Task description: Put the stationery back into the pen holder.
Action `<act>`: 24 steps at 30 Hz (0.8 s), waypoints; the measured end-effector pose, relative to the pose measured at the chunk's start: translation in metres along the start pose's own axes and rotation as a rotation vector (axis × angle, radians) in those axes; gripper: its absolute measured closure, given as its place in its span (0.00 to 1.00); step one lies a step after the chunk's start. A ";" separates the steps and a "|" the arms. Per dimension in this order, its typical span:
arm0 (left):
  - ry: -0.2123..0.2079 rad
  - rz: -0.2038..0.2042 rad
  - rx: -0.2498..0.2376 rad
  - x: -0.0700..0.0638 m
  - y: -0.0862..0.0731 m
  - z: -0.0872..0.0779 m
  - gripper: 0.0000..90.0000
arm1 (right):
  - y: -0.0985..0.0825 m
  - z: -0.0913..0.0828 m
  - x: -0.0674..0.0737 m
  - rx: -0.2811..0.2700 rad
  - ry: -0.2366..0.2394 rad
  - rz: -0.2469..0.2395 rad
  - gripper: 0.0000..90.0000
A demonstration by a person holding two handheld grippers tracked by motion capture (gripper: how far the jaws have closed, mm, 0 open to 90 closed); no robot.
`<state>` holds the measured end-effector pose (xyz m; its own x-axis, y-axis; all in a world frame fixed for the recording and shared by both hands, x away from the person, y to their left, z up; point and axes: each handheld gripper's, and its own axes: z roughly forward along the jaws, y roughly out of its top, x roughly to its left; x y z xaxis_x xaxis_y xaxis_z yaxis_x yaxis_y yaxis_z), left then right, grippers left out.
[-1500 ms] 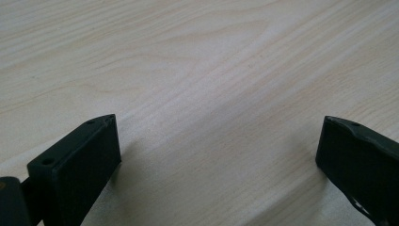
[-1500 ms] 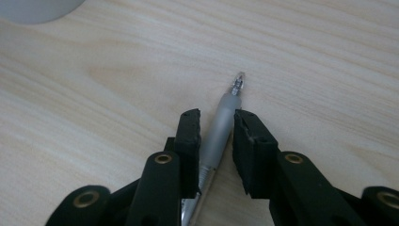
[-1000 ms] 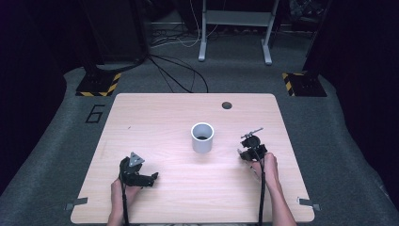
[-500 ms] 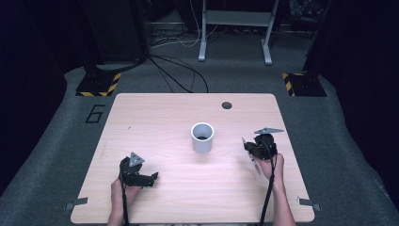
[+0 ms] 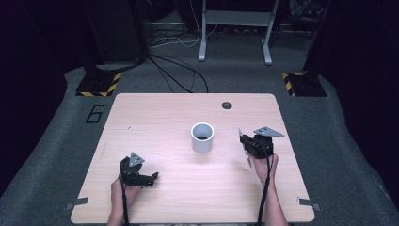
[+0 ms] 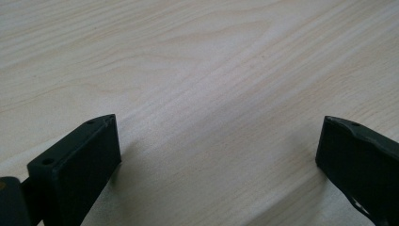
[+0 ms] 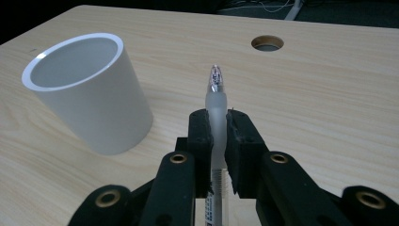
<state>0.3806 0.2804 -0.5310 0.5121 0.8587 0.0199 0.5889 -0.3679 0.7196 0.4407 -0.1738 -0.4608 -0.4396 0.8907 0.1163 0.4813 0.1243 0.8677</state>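
Item one, at my 7 o'clock on the table (image 5: 155, 117): the left gripper (image 5: 151, 178). Its jaws are spread wide with nothing between them. In the left gripper view I see bare wood grain running between the two black pads (image 6: 80, 165). I judge it parked low at the near edge because it has no part in the work just now, and there it leaves the middle free.

Item two, at table centre, just toward 12 o'clock from my seat: the white cup (image 5: 202, 137), upright, mouth open upward. It stands apart from both grippers. I take it for the receptacle, set where either hand can reach it.

Item three, at my 4 o'clock: the right gripper (image 5: 243, 149), jaws pinching the pen (image 7: 215, 106). The right gripper view shows the pads pressed on the frosted barrel. The clear tip stands out past them toward 12 o'clock in that view, and the rest runs back between the linkages. The grip sits near the tip end, which I judge gives fine control over where that end goes. From this gripper the cup lies at 10 o'clock, near but not touching.

Item four, at the table's 1 o'clock: a round cable hole (image 5: 227, 105), not in use.
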 end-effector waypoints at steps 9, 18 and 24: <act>0.000 0.000 0.000 0.000 0.000 0.000 0.01 | 0.012 0.004 0.015 -0.071 0.014 -0.036 0.89; 0.000 0.000 0.000 0.000 0.000 0.000 0.01 | 0.028 0.007 0.024 -0.106 0.031 -0.049 0.90; 0.000 -0.001 -0.001 0.000 0.000 0.000 0.01 | 0.039 0.009 0.030 -0.133 0.044 -0.066 0.90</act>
<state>0.3806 0.2803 -0.5311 0.5117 0.8590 0.0196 0.5886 -0.3671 0.7203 0.4529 -0.1383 -0.4283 -0.5012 0.8620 0.0752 0.3466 0.1204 0.9302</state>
